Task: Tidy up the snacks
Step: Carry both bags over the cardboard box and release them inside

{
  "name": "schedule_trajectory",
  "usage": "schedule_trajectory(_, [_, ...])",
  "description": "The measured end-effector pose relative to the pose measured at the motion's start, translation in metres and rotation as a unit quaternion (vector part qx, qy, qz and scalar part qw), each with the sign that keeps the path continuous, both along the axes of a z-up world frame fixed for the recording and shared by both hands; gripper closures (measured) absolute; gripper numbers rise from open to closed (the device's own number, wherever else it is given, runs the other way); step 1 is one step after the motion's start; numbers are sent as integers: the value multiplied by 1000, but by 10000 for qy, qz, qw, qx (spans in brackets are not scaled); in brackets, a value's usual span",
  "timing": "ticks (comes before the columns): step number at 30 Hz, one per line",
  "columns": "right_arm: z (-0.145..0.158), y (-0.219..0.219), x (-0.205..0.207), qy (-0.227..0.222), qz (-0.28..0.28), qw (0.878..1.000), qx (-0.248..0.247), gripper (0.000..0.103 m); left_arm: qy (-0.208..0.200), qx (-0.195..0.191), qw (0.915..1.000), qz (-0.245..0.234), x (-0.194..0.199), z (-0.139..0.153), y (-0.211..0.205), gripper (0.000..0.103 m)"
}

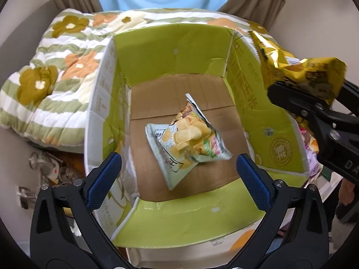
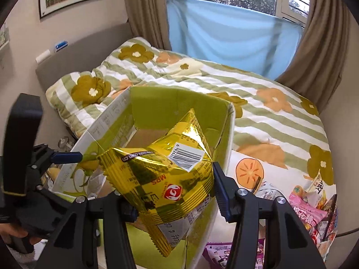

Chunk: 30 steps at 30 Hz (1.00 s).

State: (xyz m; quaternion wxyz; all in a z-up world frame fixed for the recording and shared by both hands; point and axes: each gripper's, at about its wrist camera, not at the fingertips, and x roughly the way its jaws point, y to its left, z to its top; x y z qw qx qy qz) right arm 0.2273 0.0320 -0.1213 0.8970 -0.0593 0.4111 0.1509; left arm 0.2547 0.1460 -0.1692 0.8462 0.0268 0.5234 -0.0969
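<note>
A pale green chip bag [image 1: 188,139] lies blurred inside the open cardboard box [image 1: 175,51], over its brown floor. My left gripper [image 1: 179,159] hangs above the box's near side, jaws wide open, with the bag below and clear of both blue pads. My right gripper [image 2: 175,192] is shut on a gold foil snack bag [image 2: 166,174], barcode up, held over the box's right wall [image 2: 228,134]. From the left wrist that gold bag [image 1: 280,56] and the right gripper [image 1: 314,87] show at the box's right edge. One blue pad [image 2: 66,157] of the left gripper shows at the box's left.
The box stands against a bed with a flowered, striped quilt [image 2: 246,89]. Several loose snack packs [image 2: 309,206] lie in a heap right of the box, a purple pack [image 2: 215,253] nearer. Clutter [image 1: 49,168] sits low at the box's left. A hand [image 2: 13,231] grips the left tool.
</note>
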Motion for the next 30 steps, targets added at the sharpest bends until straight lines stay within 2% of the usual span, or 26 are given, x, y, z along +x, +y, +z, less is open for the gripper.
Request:
schedule_trajectory(3, [-5,6,6,70,226,9997,-22,54,-59,35,9999,117,-4,0,3,2])
schedule_trajectory(7, [-12,15,14,246,403,9987,-180,54,-13,-105,9997,236,-5,-5,12,2])
schedule_trajectory(13, [-25,19,25,444,374,9980,-263,54,81,-268,9989,388,-8,-14,19,2])
schedule_trajectory(20, [-28,17,33,589,275,9977,-192,51,50,-253,9990,366,-8,-14,17,2])
schedule_trajectory(21, [-29,16,34,670,247,9974,-133,45,38,-242,9991,353,-9,-13,17,2])
schedule_trajectory(23, [-28,12,33,635,186,9978,38,19,9,-203,9993,321,-10,-11,16,2])
schedule_trajectory(24, [-27,9,32,617,171,9979,97,0,0,-182,9994,307,-11,-11,15,2])
schedule_trajectory(30, [-22,4,22,524,102,9984,157,0,-8,-161,9996,245,-14,-8,15,2])
